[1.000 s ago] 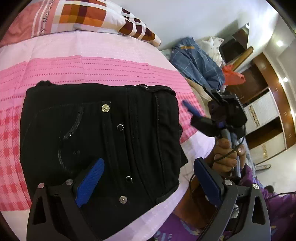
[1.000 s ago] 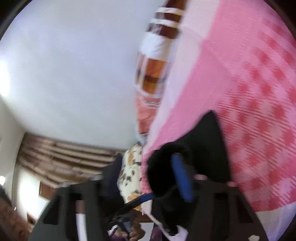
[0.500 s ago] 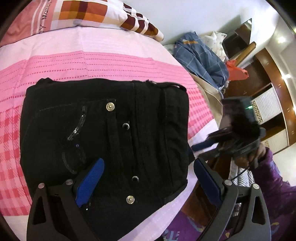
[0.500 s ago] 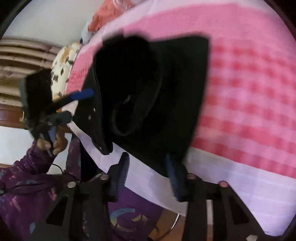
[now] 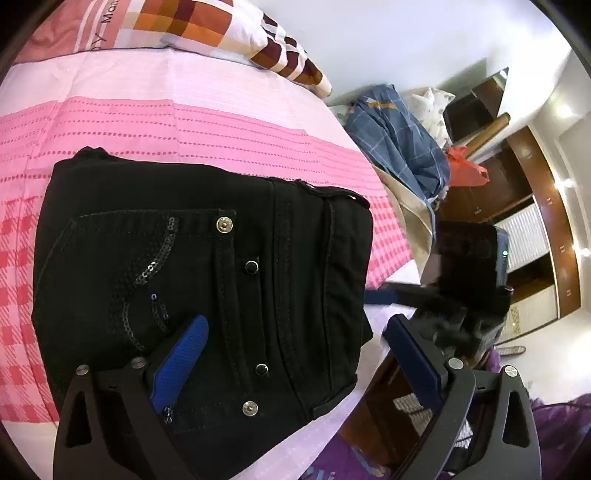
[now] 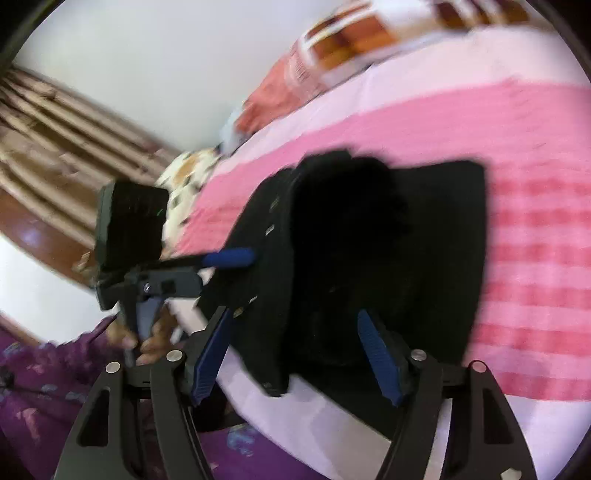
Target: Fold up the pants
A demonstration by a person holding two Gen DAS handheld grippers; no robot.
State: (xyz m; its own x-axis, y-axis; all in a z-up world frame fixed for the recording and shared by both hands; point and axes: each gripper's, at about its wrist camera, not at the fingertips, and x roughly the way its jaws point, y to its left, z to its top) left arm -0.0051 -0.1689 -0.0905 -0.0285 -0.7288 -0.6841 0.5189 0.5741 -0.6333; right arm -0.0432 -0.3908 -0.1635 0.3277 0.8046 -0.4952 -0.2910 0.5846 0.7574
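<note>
The bed fills most of both views, its pink sheet bare beyond the pants toward one checked pillow at the head; its near edge runs just past the pants' waistband, with floor and wardrobes beyond. One pair of black pants lies folded into a compact block near that edge, back pocket up, waistband toward the edge. A heap of blue checked cloth sits off the bed's far corner, well apart from the pants.

The left gripper hangs over the pants with jaws spread wide: one finger above the pocket, the other past the waistband edge, pinching nothing. The right gripper faces the pants from the bed's edge; the view is blurred. Its jaws have just been opening and stand apart, a fold of the pants between them but not pressed by the pads.

On the pants, two brass rivets and two black studs show.
</note>
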